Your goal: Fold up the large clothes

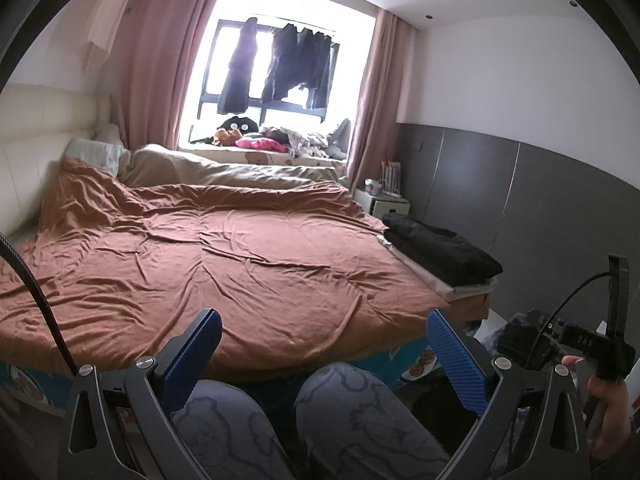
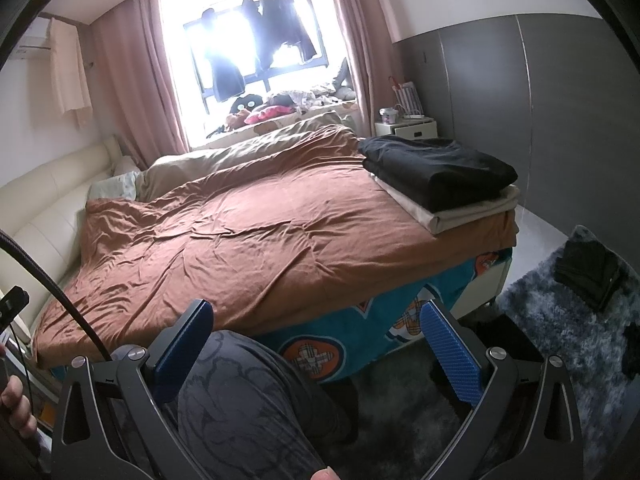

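Black folded fabric, a thick garment stacked on a flat cream folded cloth (image 2: pixel 460 210), sits at the bed's far right corner; the folded black garment (image 2: pixel 440 170) lies at about one o'clock from the right gripper (image 2: pixel 316 340) and at two o'clock from the left gripper (image 1: pixel 324 344), so the right hand is nearer, I judge. Its long axis runs along the bed's right edge toward the window. Both sets of blue-padded jaws are spread wide and hold nothing, hovering over the person's patterned-trouser knees (image 1: pixel 340 408). The rumpled rust-brown quilt (image 1: pixel 208 256) between is bare. Another small dark item (image 2: pixel 588 276) lies on the shaggy grey rug (image 2: pixel 560 320) at three o'clock; whether it is clothing I cannot tell.
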The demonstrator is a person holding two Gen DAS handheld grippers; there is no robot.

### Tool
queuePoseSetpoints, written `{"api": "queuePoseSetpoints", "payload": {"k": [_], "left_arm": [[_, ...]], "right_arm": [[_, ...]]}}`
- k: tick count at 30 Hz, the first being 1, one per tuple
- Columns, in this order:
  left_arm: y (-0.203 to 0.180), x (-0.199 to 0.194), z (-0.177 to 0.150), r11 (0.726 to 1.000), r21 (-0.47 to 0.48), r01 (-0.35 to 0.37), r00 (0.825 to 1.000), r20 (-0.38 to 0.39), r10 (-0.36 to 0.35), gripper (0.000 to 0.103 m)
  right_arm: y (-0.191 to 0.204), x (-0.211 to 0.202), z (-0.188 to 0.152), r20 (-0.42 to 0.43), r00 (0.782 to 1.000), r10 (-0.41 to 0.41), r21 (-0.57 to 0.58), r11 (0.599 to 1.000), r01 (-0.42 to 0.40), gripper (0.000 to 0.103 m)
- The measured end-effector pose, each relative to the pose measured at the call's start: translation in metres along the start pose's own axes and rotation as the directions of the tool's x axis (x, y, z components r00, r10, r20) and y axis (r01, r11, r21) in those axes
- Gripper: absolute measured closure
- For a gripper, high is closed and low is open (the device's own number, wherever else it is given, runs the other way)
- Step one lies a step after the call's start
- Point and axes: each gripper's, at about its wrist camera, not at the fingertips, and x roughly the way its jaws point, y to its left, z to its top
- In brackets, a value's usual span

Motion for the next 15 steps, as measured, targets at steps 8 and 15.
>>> {"api": "queuePoseSetpoints", "payload": {"k": [8, 15], "left_arm": [[0.0019, -0.0003, -0.002, 1.0, 0.003, -0.007, 1.0, 0.005, 0.007, 0.0], [0.0001, -0.0028, -0.0022, 1.0, 0.009, -0.023, 1.0, 0.009, 0.023, 0.0]], "right_arm": [[-0.0016, 0.0009, -0.0011, -0.003, 1.0, 0.0, 0.0, 1.0, 0.0, 0.0], [-0.0033, 0.0008, -0.0012, -0.002, 1.0, 0.001, -0.002, 1.0, -0.001, 0.0]]}}
